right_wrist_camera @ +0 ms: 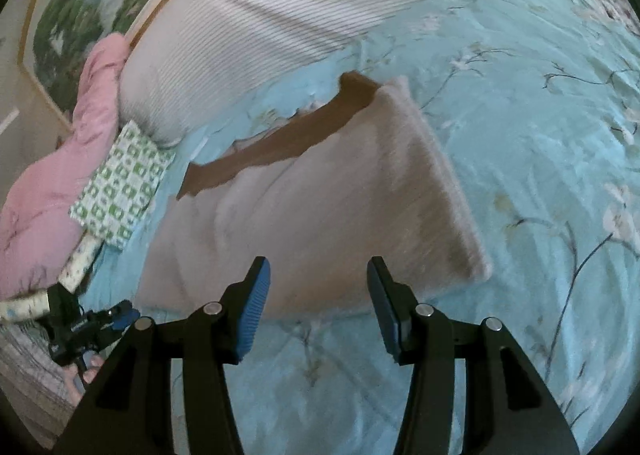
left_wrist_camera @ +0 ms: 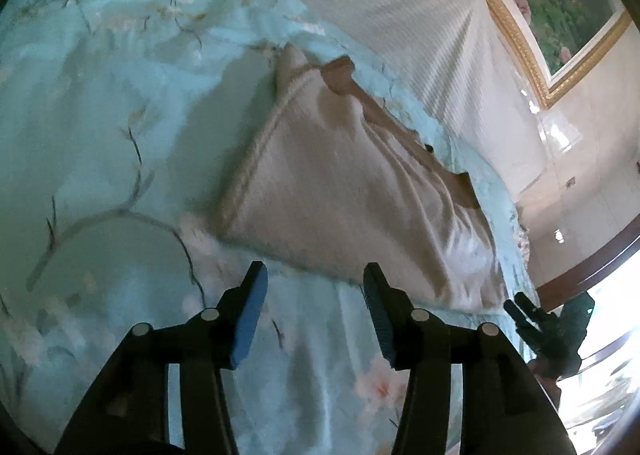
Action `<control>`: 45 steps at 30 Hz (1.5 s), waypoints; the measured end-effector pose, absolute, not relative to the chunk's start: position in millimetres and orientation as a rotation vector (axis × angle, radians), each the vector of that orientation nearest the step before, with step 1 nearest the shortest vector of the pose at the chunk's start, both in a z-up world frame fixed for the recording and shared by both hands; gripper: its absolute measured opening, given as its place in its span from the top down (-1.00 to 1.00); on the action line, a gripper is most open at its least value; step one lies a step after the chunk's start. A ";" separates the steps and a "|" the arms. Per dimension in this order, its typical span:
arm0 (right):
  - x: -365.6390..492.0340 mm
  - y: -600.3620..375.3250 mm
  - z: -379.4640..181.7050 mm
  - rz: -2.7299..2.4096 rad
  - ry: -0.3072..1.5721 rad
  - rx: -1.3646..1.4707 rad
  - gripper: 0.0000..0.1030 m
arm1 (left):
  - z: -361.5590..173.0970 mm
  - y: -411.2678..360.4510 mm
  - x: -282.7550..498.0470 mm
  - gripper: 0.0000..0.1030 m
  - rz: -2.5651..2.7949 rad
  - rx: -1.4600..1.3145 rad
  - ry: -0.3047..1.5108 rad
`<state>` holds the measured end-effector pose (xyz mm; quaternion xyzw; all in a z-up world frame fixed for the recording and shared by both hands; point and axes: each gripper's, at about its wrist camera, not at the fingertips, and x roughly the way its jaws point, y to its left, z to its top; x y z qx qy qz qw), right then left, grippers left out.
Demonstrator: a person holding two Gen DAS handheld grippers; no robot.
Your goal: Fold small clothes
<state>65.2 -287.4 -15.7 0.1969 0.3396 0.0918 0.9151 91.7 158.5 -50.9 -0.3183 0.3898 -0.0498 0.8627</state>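
The garment (right_wrist_camera: 320, 207), beige with a brown band (right_wrist_camera: 280, 139) along its far edge, lies flat on the bedspread (right_wrist_camera: 520, 135) near the head of the bed, the band close to the white ribbed headboard cover (right_wrist_camera: 280, 15). Spread out like this it offers clean hems to grasp, which probably explains the layout. Its long axis runs roughly parallel to the headboard cover, slightly slanted; the seamed short edge (left_wrist_camera: 248, 171) faces the bed's left side in the left view. The left gripper (left_wrist_camera: 316, 295) hovers just short of the near edge, jaws wide apart and holding nothing. The right gripper (right_wrist_camera: 320, 287) likewise hangs over the near edge, wide open and empty. Both seem poised to pinch the near hem for a fold toward the band. A green checked cloth (right_wrist_camera: 124, 191) and a pink bundle (right_wrist_camera: 60, 175) lie aside, towards the bed's edge.
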 end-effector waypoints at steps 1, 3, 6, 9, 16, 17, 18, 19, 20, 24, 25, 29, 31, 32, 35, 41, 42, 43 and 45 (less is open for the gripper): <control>62.0 -282.5 -17.1 0.196 0.700 0.395 -0.01 | -53.1 156.6 89.4 0.01 -0.108 -0.684 0.825; 57.7 -274.2 -19.7 0.207 0.703 0.385 -0.02 | -57.0 154.4 84.6 0.01 -0.118 -0.722 0.833; 50.2 -264.9 -25.4 0.223 0.707 0.398 -0.03 | -59.2 146.8 82.0 -0.01 -0.124 -0.744 0.828; 40.6 -257.4 -31.9 0.230 0.709 0.406 -0.03 | -61.3 140.1 80.2 -0.11 -0.122 -0.748 0.829; 31.5 -248.8 -38.7 0.257 0.730 0.409 -0.05 | -65.5 139.9 91.8 -0.36 -0.110 -0.798 0.780; 31.4 -248.5 -38.3 0.258 0.729 0.408 -0.06 | -66.8 141.3 95.1 -0.36 -0.104 -0.807 0.769; 31.6 -248.5 -37.8 0.258 0.729 0.408 -0.06 | -67.5 142.5 98.7 -0.36 -0.098 -0.814 0.758; 32.2 -248.5 -37.2 0.259 0.727 0.410 -0.06 | -67.7 144.3 103.1 -0.36 -0.088 -0.820 0.745; 32.8 -248.1 -36.3 0.259 0.725 0.412 -0.07 | -67.5 146.0 107.7 -0.36 -0.079 -0.823 0.735; 33.3 -248.7 -34.3 0.257 0.719 0.417 -0.07 | -68.0 152.5 127.9 -0.36 -0.047 -0.829 0.705; 33.4 -249.2 -33.8 0.257 0.717 0.417 -0.07 | -67.6 152.9 131.9 -0.36 -0.040 -0.827 0.701; 32.9 -248.3 -33.4 0.252 0.712 0.420 -0.07 | -66.1 157.0 147.0 -0.36 -0.013 -0.844 0.678; 35.1 -249.5 -33.8 0.250 0.712 0.419 -0.08 | -66.5 162.5 154.4 -0.36 -0.008 -0.876 0.667; 36.4 -250.4 -34.1 0.248 0.713 0.422 -0.08 | -66.0 163.8 157.4 -0.32 -0.007 -0.889 0.662; 39.9 -253.5 -33.8 0.251 0.712 0.431 -0.08 | -59.0 164.3 167.7 0.04 0.001 -0.880 0.652; 53.6 -265.7 -21.4 0.260 0.683 0.431 -0.08 | -17.5 124.6 182.6 0.87 -0.083 -0.668 0.622; 57.7 -271.2 -17.4 0.263 0.674 0.441 -0.08 | -7.1 111.1 184.2 0.88 -0.117 -0.629 0.611; 61.4 -275.7 -13.8 0.261 0.667 0.445 -0.08 | 0.3 100.0 185.2 0.88 -0.144 -0.597 0.603; 69.0 -284.8 -5.4 0.253 0.649 0.441 -0.08 | 14.1 71.5 189.4 0.89 -0.208 -0.530 0.593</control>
